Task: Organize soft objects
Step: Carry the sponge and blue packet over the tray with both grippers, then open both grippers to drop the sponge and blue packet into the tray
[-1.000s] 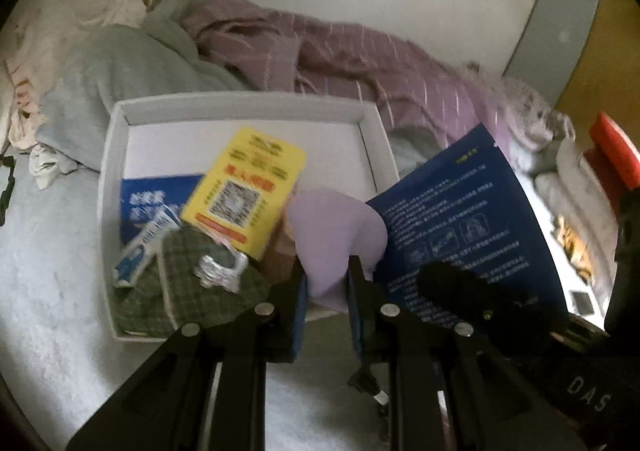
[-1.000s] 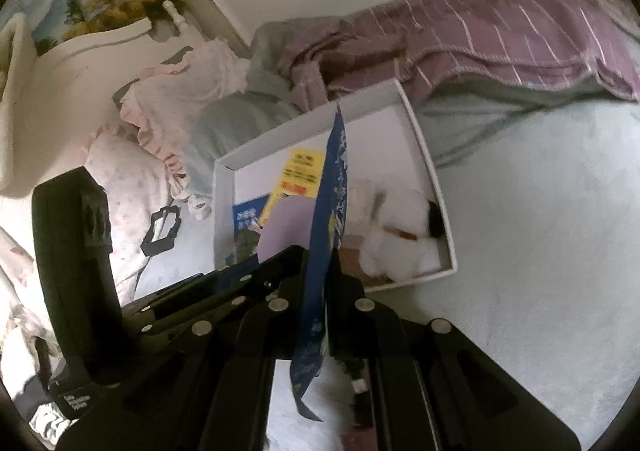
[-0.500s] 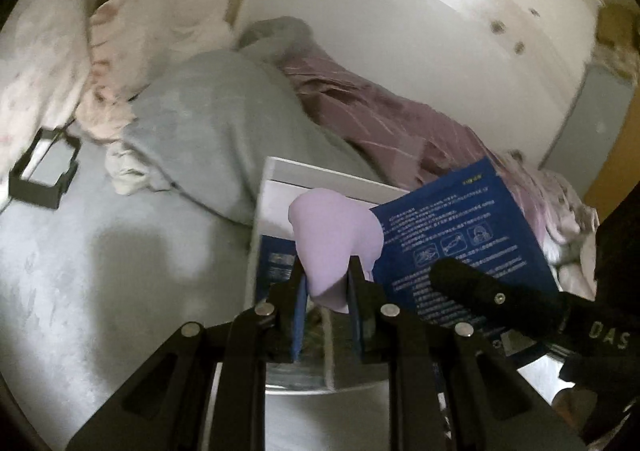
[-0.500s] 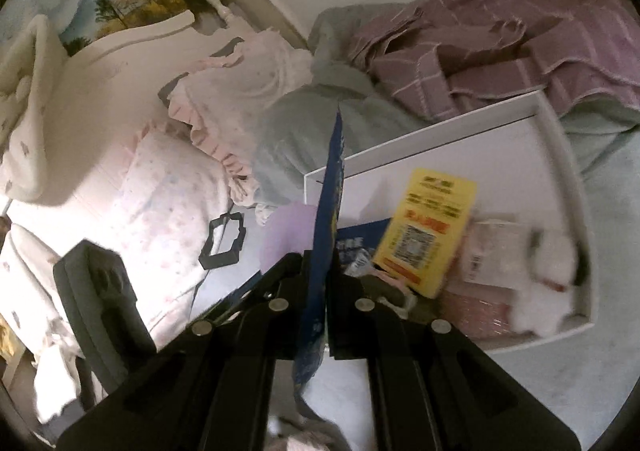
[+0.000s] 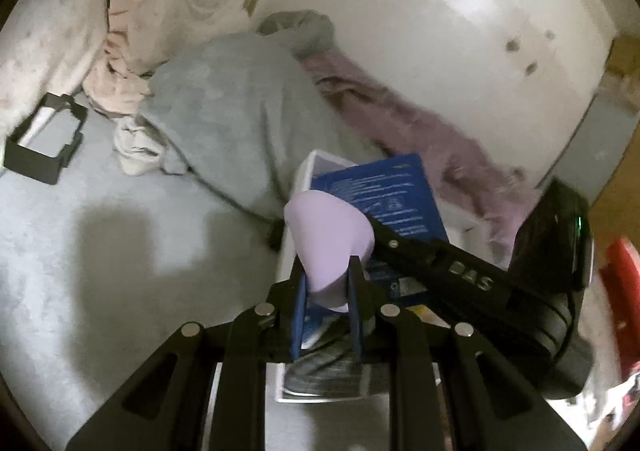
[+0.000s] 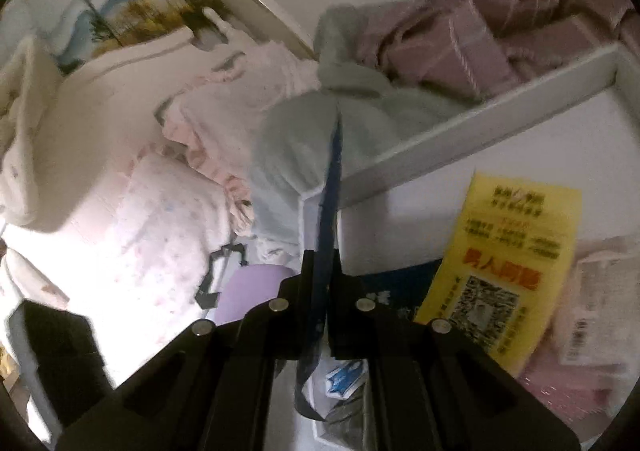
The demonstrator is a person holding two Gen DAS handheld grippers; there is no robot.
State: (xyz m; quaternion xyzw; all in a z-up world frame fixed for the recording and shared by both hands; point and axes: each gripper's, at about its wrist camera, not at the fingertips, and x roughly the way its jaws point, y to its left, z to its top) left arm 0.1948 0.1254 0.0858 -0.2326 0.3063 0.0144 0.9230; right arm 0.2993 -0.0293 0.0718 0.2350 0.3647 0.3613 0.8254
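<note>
A: Grippers first. Left gripper [image 5: 326,283]: jaws narrow, clamped on a lilac soft pad [image 5: 326,235]. Most of the pad stands up above the fingertips, rounded at the top.

B: Right gripper [image 6: 322,263]?

A: Jaws nearly closed but just starting to part, with a blue packet [image 6: 330,187] between them, edge-on in its own view. From the left wrist view the same packet [image 5: 384,195] shows its flat face with white print, and the right gripper's body crosses in front of it.

B: Position of both relative to the box?

A: White box [image 6: 440,139] lies on the pale grey bed cover [image 5: 100,251]. Packet and pad are both held above its near corner, close beside each other; I cannot tell whether they touch.

B: Box contents?

A: Yellow card [image 6: 508,263] with a square code, leaning; a pink wrapped item [image 6: 580,311] to its right; a small blue-and-white sachet [image 6: 344,379] low by the fingers. Dark checked cloth [image 5: 324,367] at the near end, seen from the left wrist.

B: Surroundings?

A: Grey blanket [image 5: 224,119] bunched against the box's far side, purple striped cloth [image 6: 480,39] behind, pink frilled pillows [image 6: 160,211] to the left, black frame [image 5: 44,139] lying on the cover.
</note>
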